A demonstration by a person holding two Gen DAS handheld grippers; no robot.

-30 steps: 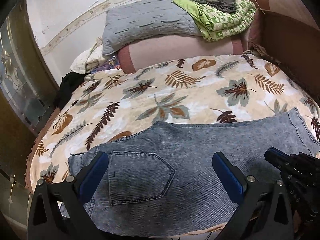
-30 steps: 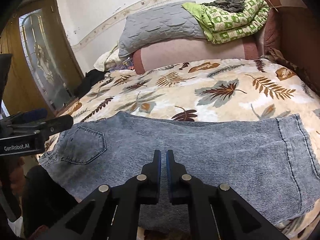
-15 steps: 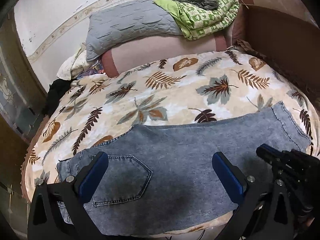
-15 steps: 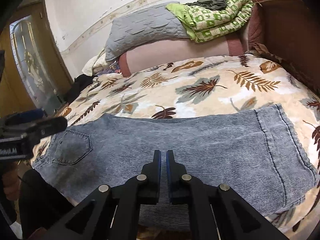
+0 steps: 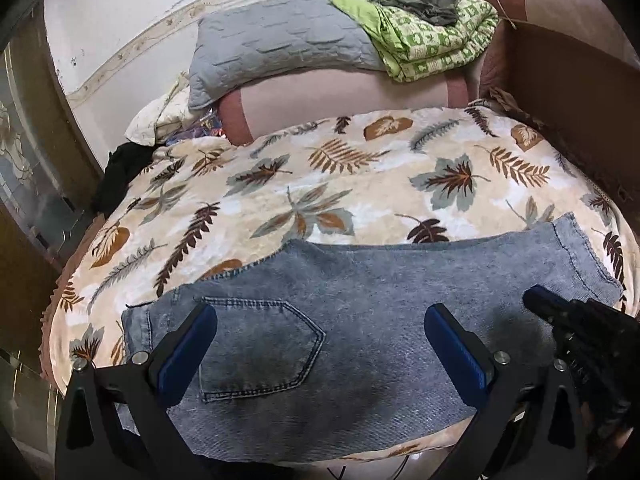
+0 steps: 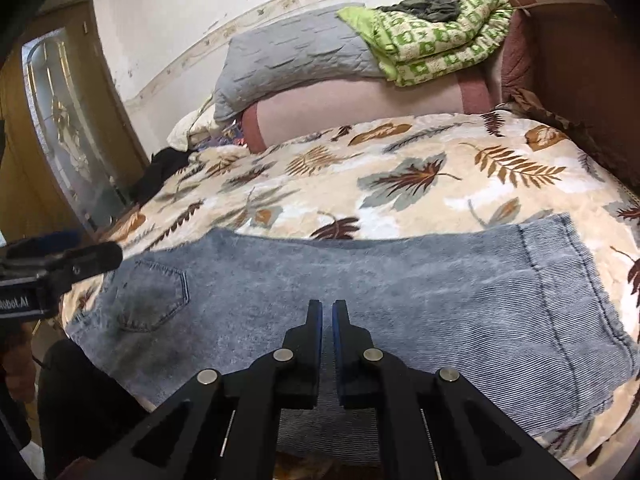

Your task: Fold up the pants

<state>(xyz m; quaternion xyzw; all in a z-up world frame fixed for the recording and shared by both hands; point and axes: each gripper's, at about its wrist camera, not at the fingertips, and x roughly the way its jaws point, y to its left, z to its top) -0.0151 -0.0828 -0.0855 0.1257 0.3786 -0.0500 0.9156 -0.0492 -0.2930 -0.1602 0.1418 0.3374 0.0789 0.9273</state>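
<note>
We see the bed (image 5: 360, 184) carrying the pants (image 6: 360, 292) lengthwise across its near edge, waist toward our wide-open left gripper (image 5: 320, 344), hem nearer our empty, pressed-together right gripper (image 6: 327, 320).

Black jaws, blue pads (image 5: 188, 354), silver screws (image 6: 285, 355), seemingly dark trousers (image 6: 72, 400).

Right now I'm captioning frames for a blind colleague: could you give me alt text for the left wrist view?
Grey-blue denim pants lie flat across the near edge of a bed with a leaf-print blanket, back pocket up. The left tongs hover open above them; the right tongs show at the right edge. Behind sit a grey pillow and a folded green quilt.
</note>
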